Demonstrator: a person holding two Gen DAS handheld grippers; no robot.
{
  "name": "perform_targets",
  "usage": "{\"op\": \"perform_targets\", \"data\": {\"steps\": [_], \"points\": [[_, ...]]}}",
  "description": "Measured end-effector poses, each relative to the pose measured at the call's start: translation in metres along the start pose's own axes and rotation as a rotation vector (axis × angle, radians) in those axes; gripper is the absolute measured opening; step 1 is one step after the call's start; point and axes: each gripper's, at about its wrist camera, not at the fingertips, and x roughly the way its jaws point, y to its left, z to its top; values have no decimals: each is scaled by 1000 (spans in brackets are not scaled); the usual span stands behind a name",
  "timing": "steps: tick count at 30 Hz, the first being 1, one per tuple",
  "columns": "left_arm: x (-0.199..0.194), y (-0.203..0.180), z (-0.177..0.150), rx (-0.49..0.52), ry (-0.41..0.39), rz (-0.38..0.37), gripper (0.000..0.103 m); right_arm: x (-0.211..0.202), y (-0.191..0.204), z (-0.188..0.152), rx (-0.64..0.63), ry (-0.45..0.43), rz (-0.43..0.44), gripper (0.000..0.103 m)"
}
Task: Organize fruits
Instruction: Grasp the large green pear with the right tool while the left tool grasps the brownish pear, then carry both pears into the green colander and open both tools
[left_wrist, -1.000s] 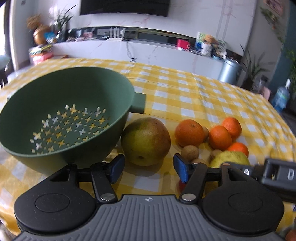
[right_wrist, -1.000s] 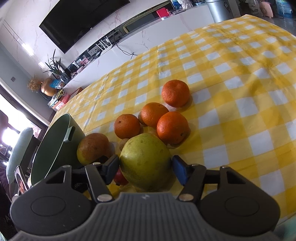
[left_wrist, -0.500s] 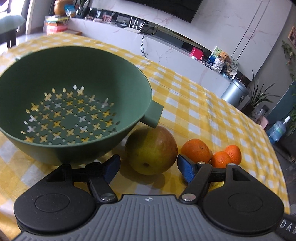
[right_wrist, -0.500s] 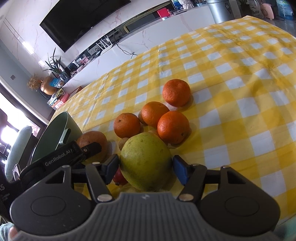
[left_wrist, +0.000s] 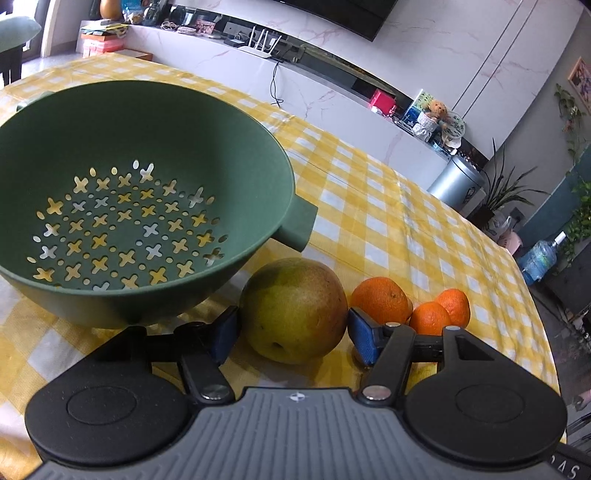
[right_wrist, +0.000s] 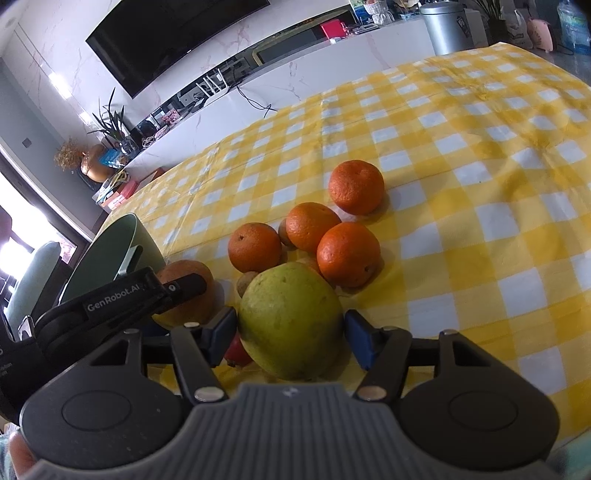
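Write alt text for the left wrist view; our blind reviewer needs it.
The left gripper is closing around a large brownish-green pear lying on a yellow-and-white checked tablecloth, its blue pads close beside the fruit. An empty dark green plastic colander sits just left, and three orange mandarins lie to the right.

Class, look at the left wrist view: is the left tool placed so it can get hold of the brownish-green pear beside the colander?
Probably yes. The left tool already straddles the brownish-green pear, its jaws closing with nothing between pads and fruit. The green colander and the oranges sit just outside the fingers, close but not blocking.
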Motion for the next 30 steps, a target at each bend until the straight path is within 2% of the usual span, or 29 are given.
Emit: {"op": "perform_targets", "data": {"steps": [8, 16, 23, 30], "points": [[-20, 1, -7, 30, -2, -19, 72, -9, 0, -2, -7, -39, -1, 61], [-58, -1, -10, 54, -22, -57, 72, -26, 1, -6, -17, -88, 29, 61], [-107, -4, 6, 76, -85, -128, 72, -44, 19, -9, -107, -146, 51, 61], [-130, 11, 33, 91, -80, -139, 72, -53, 58, -4, -217, -155, 96, 61]]}}
